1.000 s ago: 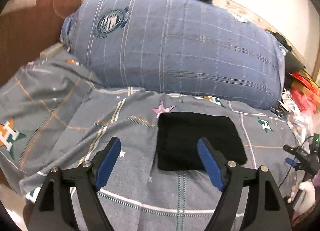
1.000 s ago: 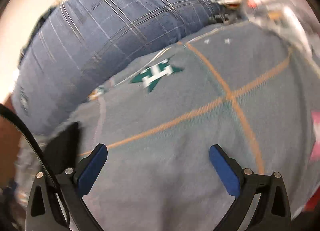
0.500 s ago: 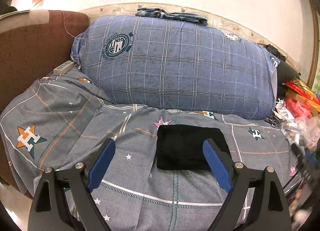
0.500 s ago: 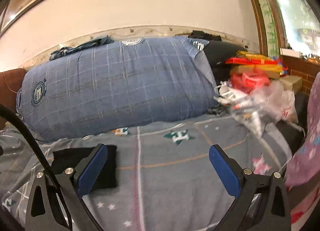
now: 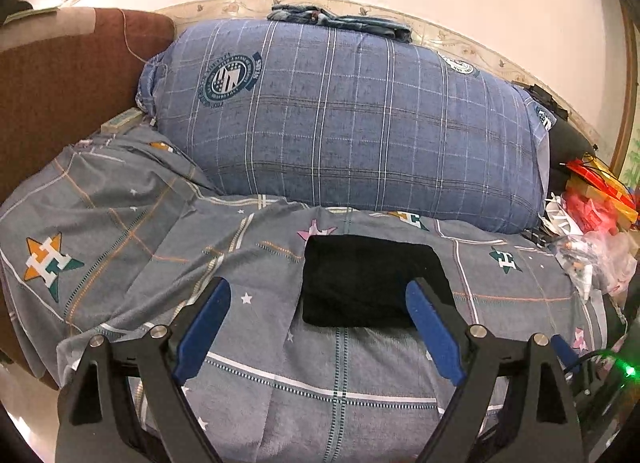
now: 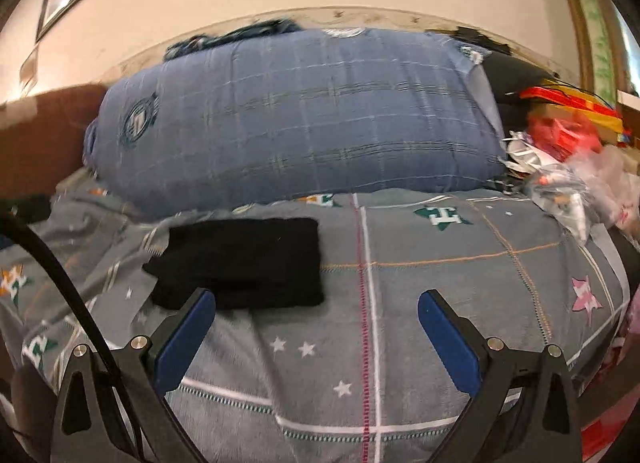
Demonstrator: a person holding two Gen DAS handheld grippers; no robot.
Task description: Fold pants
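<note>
**Clerk:** Left gripper [image 5: 318, 305], black frame, blue pads: jaws spread wide after just opening further, nothing between the pads. It hangs above the near part of the grey bedsheet [image 5: 344, 375].

**Checker:** And the right one?

**Clerk:** Right gripper [image 6: 316, 315], same make: jaws spread, empty, also above the sheet. A black cable [image 6: 60, 275] curves past its left finger.

**Checker:** Item one, the pants?

**Clerk:** Black folded pants [image 5: 368, 279], cloth, one flat rectangular packet with rounded corners. No waistband, leg or seam can be made out; the fabric reads as plain matte black. The packet lies on the sheet just beyond the left gripper's pads, touching neither gripper. In the right wrist view the same packet [image 6: 244, 263] lies left of centre, its left edge less even.

**Checker:** Markings on the sheet?

**Clerk:** Star emblems with a letter H: an orange and green one [image 5: 48, 263], a green one [image 5: 504, 259]. Also a pink star [image 5: 316, 229], small white stars, and white and orange grid lines.

**Checker:** Behind the pants?

**Clerk:** Large blue checked bolster pillow [image 5: 352, 127] lying across the bed, bearing a round teal crest [image 5: 230, 79]; its lettering is too small to read. Crumpled dark blue cloth [image 5: 340, 21] lies on top. Brown headboard [image 5: 60, 95] on the left; red and yellow packets with clear plastic bags [image 5: 592, 207] on the right, print unreadable.
</note>
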